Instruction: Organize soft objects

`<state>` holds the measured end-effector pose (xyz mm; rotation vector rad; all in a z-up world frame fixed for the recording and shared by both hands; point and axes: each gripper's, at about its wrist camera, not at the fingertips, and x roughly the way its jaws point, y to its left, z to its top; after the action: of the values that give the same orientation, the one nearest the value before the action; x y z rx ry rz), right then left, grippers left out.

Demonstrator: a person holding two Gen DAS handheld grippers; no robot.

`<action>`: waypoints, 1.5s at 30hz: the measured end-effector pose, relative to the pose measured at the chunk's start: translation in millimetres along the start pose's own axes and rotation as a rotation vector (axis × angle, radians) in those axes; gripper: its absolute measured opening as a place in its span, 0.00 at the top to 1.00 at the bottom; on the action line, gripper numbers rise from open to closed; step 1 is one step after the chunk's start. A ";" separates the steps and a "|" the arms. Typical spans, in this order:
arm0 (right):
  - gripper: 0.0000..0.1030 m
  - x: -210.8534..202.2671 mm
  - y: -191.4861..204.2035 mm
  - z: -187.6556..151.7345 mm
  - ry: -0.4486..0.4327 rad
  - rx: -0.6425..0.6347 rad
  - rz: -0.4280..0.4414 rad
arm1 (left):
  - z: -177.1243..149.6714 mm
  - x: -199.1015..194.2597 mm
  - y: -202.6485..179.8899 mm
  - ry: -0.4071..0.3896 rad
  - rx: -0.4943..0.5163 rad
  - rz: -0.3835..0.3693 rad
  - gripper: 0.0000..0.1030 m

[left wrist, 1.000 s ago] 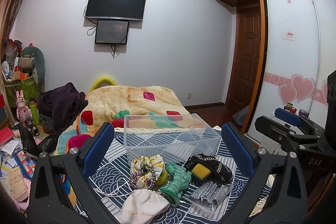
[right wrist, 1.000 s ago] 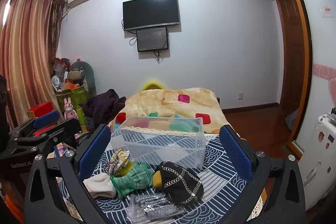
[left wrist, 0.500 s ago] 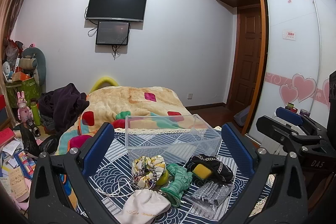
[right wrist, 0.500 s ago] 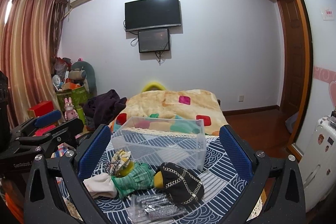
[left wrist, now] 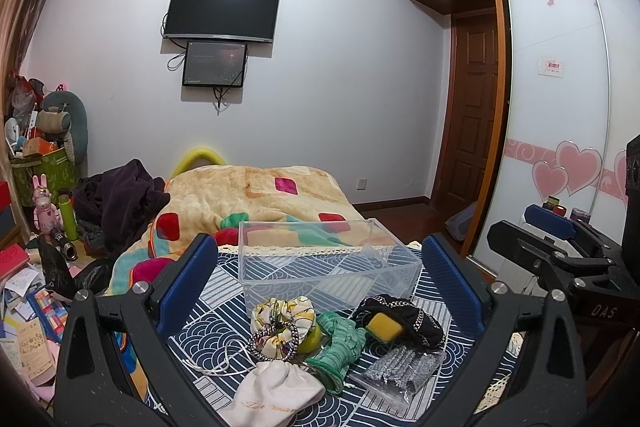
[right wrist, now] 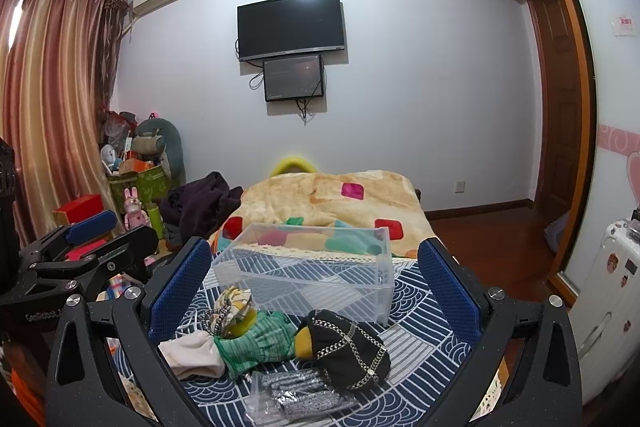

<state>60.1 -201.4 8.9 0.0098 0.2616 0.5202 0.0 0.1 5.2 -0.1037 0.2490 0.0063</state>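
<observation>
Clear plastic bin holds nothing; both tongs gape, gripping nothing.

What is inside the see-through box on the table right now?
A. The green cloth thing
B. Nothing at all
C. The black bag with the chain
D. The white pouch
B. The clear box shows only the patterned tablecloth through its walls, while the white pouch, green cloth and black chain bag all lie on the table in front of it.
</observation>
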 end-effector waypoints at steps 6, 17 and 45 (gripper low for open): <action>0.00 -0.1 -0.2 0.0 -0.001 0.000 0.001 | 0.0 -0.3 0.1 -0.004 0.002 0.001 0.00; 0.00 1.2 0.5 -0.9 -0.001 0.001 0.009 | -1.1 -0.4 -0.6 -0.001 0.002 -0.001 0.00; 0.24 71.6 -47.3 -57.1 0.289 0.139 0.026 | -77.9 94.4 36.0 0.347 -0.044 0.011 0.40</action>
<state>128.8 -210.4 -67.4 0.0739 0.5804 0.5285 71.7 27.3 -96.8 -0.1468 0.5965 0.0044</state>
